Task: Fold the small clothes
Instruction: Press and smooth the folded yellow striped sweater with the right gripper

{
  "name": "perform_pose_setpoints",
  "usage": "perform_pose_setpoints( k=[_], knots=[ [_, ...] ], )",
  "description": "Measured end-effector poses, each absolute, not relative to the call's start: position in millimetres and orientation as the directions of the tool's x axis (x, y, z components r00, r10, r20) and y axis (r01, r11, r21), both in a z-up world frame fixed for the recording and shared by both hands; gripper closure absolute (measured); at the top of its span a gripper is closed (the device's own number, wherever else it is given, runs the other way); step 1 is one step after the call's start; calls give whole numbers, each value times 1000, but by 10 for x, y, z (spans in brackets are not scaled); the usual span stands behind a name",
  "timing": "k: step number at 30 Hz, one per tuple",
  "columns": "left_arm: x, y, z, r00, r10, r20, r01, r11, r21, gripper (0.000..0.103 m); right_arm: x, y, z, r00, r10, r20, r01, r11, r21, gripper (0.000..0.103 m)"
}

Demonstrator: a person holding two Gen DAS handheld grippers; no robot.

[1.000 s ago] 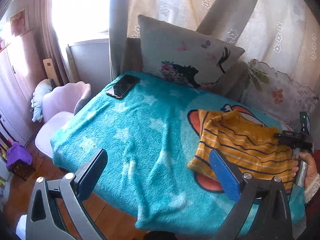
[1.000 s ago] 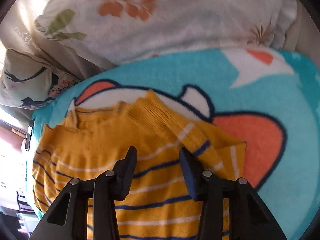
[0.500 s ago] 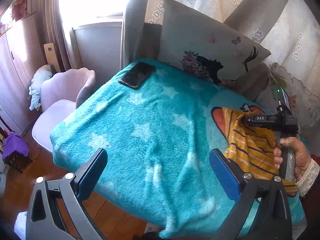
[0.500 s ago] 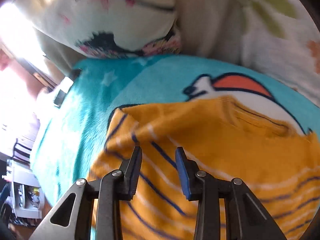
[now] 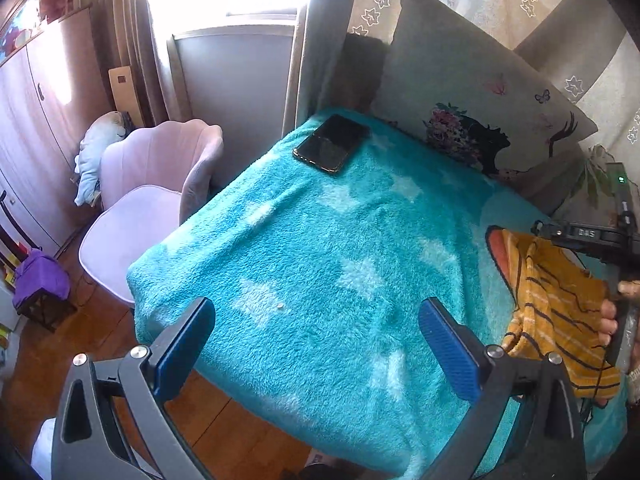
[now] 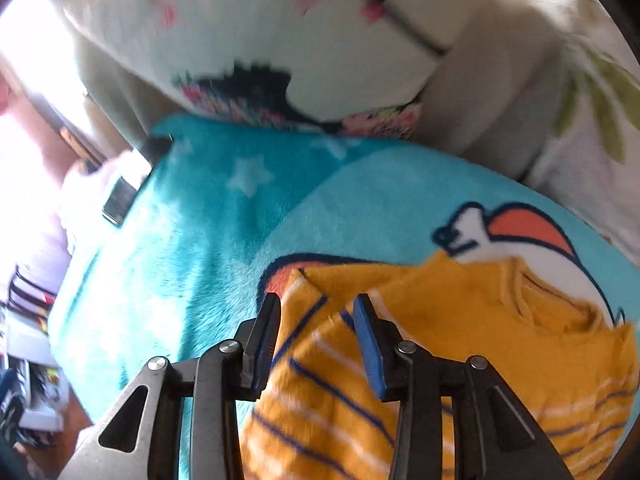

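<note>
1. The left gripper (image 5: 316, 340) hangs over the near edge of the bed, its blue-padded jaws spread wide with nothing between them, only teal blanket (image 5: 320, 248) below.
2. The right gripper (image 6: 316, 320) has its jaws parted by a narrow gap, set over the left edge of the yellow striped sweater (image 6: 460, 340); whether the pads pinch the knit or merely hover over it cannot be told.
3. In the left wrist view the sweater (image 5: 560, 312) is bunched at the right side of the bed, just beside the person's right hand (image 5: 618, 312), which grips the gripper handle.
4. The sweater lies on the blanket's orange-and-white cartoon print (image 6: 520, 228), neckline toward the right, navy and white stripes across the near part.
5. Farther back, a black phone (image 5: 332, 144) lies flat on the blanket near the far corner, well apart from the sweater.
6. A printed pillow (image 5: 480, 108) leans at the head of the bed.
7. Left of the bed stands a pale pink chair (image 5: 148, 196).
</note>
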State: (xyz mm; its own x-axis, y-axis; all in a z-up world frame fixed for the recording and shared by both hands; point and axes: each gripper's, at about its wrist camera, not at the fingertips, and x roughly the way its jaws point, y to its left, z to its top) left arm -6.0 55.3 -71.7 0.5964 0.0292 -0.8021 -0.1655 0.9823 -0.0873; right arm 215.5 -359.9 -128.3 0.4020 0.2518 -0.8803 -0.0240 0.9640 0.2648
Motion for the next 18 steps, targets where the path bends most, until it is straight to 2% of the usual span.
perform_pose_setpoints(
  k=[6,11,18],
  knots=[
    [174,220,-925,549,-57,-834,-70,991,-113,2,1633,-3893,-1159,426,239,-872,51,957,287,58],
    [277,-123,-1019,521,-110,-847,31,993,-110,2,1391,-3809,-1217,398,265,-878,68,946,317,49],
    [262,-216,-1069,511,-84,-855,60,996,-62,2,1416,-3331,-1428,326,279,-903,12,954,299,44]
  ],
)
